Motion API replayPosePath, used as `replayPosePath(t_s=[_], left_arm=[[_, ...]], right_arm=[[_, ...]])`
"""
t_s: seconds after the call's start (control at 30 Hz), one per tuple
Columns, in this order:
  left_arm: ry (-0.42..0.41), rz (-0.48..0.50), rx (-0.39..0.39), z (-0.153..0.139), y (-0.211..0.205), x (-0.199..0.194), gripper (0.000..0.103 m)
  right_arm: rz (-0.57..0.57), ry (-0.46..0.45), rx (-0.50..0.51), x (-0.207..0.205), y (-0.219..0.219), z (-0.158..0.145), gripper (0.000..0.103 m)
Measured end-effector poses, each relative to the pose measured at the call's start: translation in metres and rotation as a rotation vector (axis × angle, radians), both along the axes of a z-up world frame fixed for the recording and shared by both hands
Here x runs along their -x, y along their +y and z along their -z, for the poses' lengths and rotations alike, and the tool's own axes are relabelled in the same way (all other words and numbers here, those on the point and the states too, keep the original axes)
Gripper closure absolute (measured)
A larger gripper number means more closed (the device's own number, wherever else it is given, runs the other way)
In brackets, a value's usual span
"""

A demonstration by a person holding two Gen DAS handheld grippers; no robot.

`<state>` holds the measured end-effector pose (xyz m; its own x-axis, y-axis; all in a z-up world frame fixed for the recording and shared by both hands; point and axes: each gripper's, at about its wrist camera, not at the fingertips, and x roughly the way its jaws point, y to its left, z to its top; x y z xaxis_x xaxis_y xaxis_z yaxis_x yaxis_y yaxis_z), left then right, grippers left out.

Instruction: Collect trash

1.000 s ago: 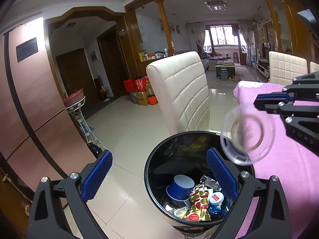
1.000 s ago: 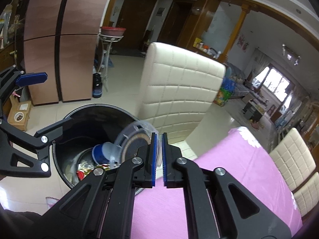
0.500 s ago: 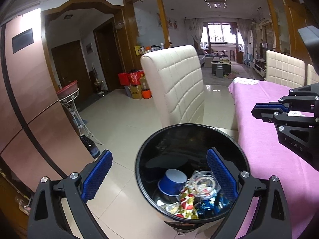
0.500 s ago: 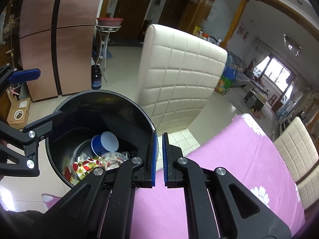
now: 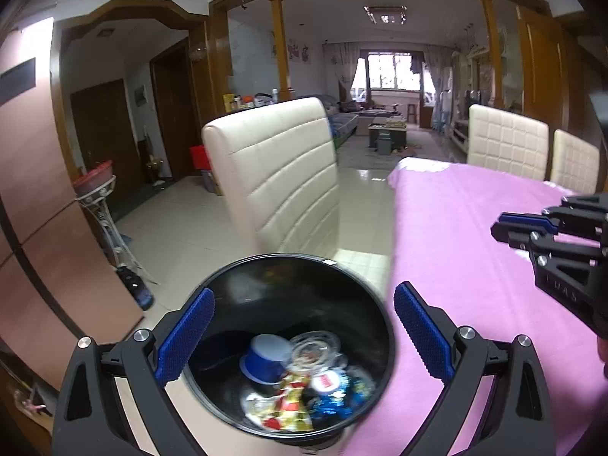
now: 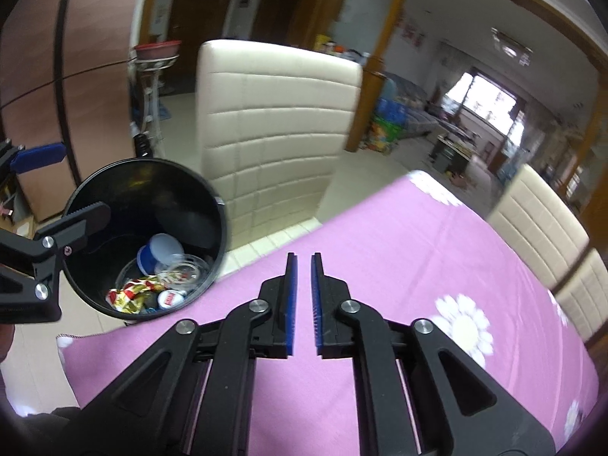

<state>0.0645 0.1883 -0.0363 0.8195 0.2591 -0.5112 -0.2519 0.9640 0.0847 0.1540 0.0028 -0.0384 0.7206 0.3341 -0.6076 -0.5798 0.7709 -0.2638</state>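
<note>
The black round bin (image 6: 144, 239) stands on the tiled floor just beside the corner of the table with the pink flowered cloth (image 6: 418, 250), in front of a cream quilted chair (image 6: 273, 125). Inside the bin lie a clear plastic lid (image 5: 315, 349), a blue cup (image 5: 266, 357), a red and yellow wrapper (image 5: 288, 406) and a small red-labelled lid (image 5: 323, 382), so a good share of the collecting looks done. The left gripper (image 5: 300, 336) hangs above the bin mouth with its blue pads spread wide and nothing between them. The right gripper (image 6: 302, 304) is over the cloth beside the bin, its pads parted by a narrow gap and empty. No loose trash shows on the visible stretch of cloth; whether more waits outside the views cannot be told, and if so, the next reach would go there.
</note>
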Motion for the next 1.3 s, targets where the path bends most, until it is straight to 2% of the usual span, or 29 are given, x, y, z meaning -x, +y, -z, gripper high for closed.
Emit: replayPosePath(t_s=[0.07,0.1,0.13,0.2,0.43,0.7,0.93,1.3], left_arm=[[-0.010,0.027,0.031,-0.002,-0.011,-0.004,0.010],[-0.013,0.043,0.042,-0.003,-0.018,-0.007,0.010],[-0.015,0.050,0.043,-0.003,-0.023,-0.007,0.010],[-0.014,0.079,0.038,-0.004,-0.040,-0.012,0.010],[-0.021,0.180,0.052,-0.010,-0.086,-0.019,0.010],[-0.026,0.290,0.056,-0.020,-0.140,-0.025,0.010],[-0.014,0.331,0.082,-0.025,-0.167,-0.028,0.010],[0.002,0.328,0.106,-0.030,-0.185,-0.027,0.010]], right_arm=[[0.062,-0.067,-0.032,0.006,-0.021,-0.006,0.006],[0.082,-0.120,-0.056,0.011,-0.033,-0.011,0.007],[0.105,-0.146,-0.040,0.015,-0.042,-0.013,0.004],[0.136,-0.165,-0.040,0.019,-0.055,-0.017,0.004],[0.279,-0.178,-0.070,0.027,-0.111,-0.030,0.003],[0.437,-0.184,-0.080,0.037,-0.164,-0.031,0.003],[0.516,-0.162,-0.120,0.038,-0.194,-0.035,0.003],[0.597,-0.123,-0.177,0.049,-0.224,-0.042,0.003]])
